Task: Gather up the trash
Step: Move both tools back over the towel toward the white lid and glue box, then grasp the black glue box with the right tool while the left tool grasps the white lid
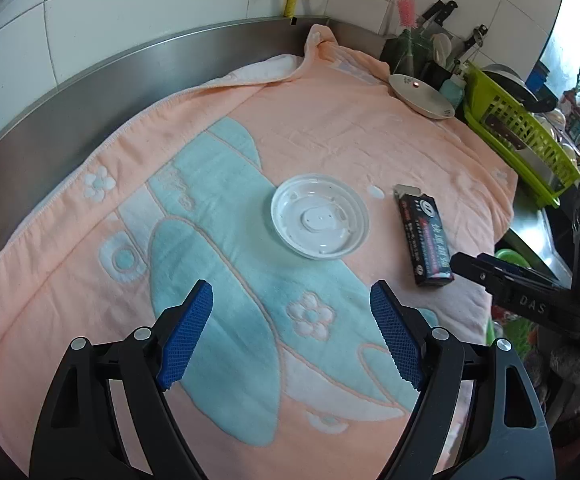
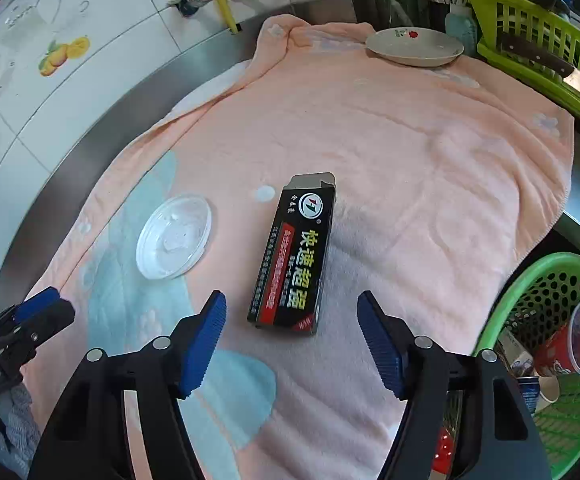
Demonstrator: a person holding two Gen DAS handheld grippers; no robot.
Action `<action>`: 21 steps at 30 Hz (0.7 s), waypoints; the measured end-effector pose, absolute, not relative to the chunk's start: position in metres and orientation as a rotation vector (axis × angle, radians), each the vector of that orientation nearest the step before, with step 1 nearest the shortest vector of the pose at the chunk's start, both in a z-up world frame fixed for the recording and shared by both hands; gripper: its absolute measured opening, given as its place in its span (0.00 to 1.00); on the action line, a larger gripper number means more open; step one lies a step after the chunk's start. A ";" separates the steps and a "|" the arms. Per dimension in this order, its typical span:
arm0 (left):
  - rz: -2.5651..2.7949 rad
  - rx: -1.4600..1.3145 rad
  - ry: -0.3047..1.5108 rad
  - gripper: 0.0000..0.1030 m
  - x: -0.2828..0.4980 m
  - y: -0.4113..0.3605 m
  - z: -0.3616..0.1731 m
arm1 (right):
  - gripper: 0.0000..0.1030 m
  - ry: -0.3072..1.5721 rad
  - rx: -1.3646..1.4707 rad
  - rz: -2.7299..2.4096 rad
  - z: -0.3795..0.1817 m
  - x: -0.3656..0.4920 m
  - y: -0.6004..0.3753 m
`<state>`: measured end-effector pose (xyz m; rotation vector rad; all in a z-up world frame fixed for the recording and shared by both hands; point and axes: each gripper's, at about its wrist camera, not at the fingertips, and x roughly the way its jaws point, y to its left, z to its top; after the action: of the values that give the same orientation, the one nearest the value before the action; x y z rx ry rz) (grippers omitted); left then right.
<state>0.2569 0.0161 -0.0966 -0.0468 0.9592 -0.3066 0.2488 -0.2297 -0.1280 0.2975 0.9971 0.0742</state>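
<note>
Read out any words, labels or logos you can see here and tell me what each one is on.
"快速超强": big yellow characters on the black box.
"DAS": right gripper arm, seen from the left wrist.
Smaller print and round logo on the box: too small to read.
Plate motif: not text.

A towel point(image 2: 409, 160) covers the bench point(image 1: 70, 120). On it a lid point(image 2: 174, 236) lies left of a box point(image 2: 295, 252), the two near but apart. A plate point(image 2: 413, 46) sits at the towel's far edge, beside a dish rack point(image 2: 529, 28). A basket point(image 2: 545, 320) holding cups stands off the towel's right edge.
</note>
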 end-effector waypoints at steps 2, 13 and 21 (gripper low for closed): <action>-0.301 -0.029 0.954 0.78 0.261 0.017 -0.098 | 0.61 1.012 0.302 0.070 -0.134 0.259 -0.227; -0.310 0.063 0.952 0.78 0.282 0.007 -0.108 | 0.51 1.071 0.213 0.024 -0.157 0.294 -0.207; -0.406 0.160 0.976 0.85 0.302 -0.017 -0.122 | 0.45 1.075 0.185 0.029 -0.158 0.289 -0.207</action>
<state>0.3019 -0.0168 -0.1220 0.1603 0.9755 -0.4057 0.2893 -0.2074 -0.1577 0.1846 1.0754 0.0285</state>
